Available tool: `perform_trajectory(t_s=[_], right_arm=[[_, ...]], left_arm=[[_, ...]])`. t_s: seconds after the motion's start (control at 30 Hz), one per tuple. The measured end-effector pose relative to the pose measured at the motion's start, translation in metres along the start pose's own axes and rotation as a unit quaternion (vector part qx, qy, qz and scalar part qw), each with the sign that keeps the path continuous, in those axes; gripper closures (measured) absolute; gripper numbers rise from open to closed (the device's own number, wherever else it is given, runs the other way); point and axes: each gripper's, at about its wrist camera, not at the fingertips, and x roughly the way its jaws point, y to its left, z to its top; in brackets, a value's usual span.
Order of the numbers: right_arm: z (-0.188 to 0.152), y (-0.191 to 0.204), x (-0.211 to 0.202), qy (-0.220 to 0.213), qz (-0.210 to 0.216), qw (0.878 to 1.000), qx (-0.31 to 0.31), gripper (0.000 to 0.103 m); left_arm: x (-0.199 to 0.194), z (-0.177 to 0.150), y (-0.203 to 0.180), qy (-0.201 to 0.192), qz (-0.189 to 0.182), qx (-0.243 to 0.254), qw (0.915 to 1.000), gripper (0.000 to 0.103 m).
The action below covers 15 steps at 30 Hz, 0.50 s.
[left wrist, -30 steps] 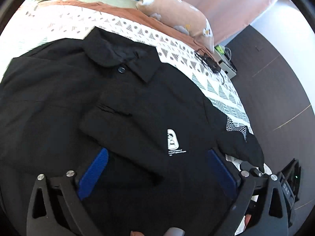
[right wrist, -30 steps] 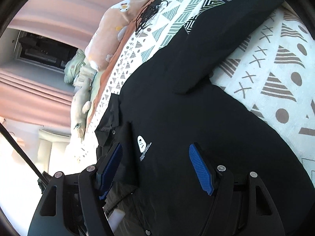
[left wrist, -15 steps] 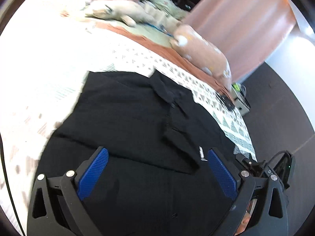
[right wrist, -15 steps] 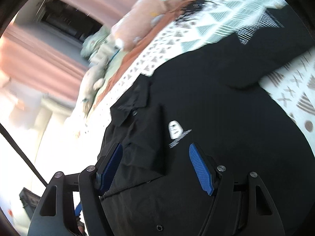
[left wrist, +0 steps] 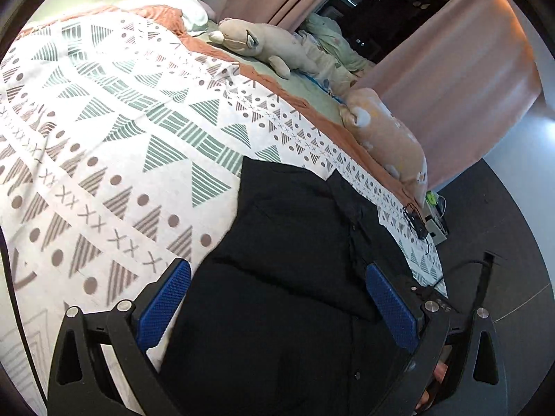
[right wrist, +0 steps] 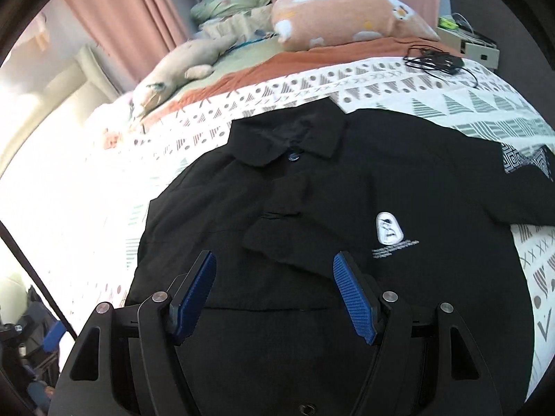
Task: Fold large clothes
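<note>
So left to right: the left gripper (left wrist: pixel 277 298) hangs with its blue pads spread wide, nothing pinched, over the near left edge of the black shirt (right wrist: pixel 347 208). That shirt lies flat on the patterned bedspread (left wrist: pixel 104 131), collar (right wrist: pixel 295 135) toward the plush toys (right wrist: pixel 347 17) (one sleeve looks folded across the chest, beside the white logo (right wrist: pixel 389 228)). Further right, the right gripper (right wrist: pixel 274 298) hovers above the shirt's lower front, jaws wide too, gripping nothing.
</note>
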Motion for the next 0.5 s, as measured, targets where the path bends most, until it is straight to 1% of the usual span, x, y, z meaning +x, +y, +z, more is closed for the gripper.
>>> perform_trajectory(t_s=[0.07, 0.13, 0.2, 0.27, 0.33, 0.4, 0.5], right_arm=[[0.003, 0.011, 0.013, 0.011, -0.025, 1.000, -0.006, 0.034], [0.008, 0.028, 0.031, 0.028, -0.038, 0.999, -0.020, 0.034], [0.012, 0.047, 0.051, 0.041, -0.074, 0.995, -0.049, 0.034], [0.015, 0.064, 0.069, 0.047, -0.101, 0.991, -0.079, 0.034], [0.014, 0.080, 0.084, 0.055, -0.109, 0.988, -0.099, 0.034], [0.009, 0.095, 0.100, 0.064, -0.120, 0.982, -0.130, 0.034], [0.000, 0.108, 0.122, 0.071, -0.169, 0.965, -0.189, 0.034]], left_arm=[[-0.003, 0.006, 0.011, 0.000, -0.001, -0.010, 0.9999, 0.000], [-0.006, 0.010, 0.024, 0.000, -0.005, -0.023, 0.9997, 0.000], [-0.007, 0.013, 0.033, 0.002, 0.000, -0.023, 0.9997, 0.000], [-0.009, 0.016, 0.038, 0.001, 0.004, -0.022, 0.9998, 0.000], [-0.013, 0.018, 0.045, -0.003, 0.002, -0.029, 0.9996, 0.000], [-0.018, 0.019, 0.053, -0.006, 0.000, -0.039, 0.9992, 0.000], [-0.023, 0.019, 0.061, -0.006, -0.003, -0.047, 0.9989, 0.000]])
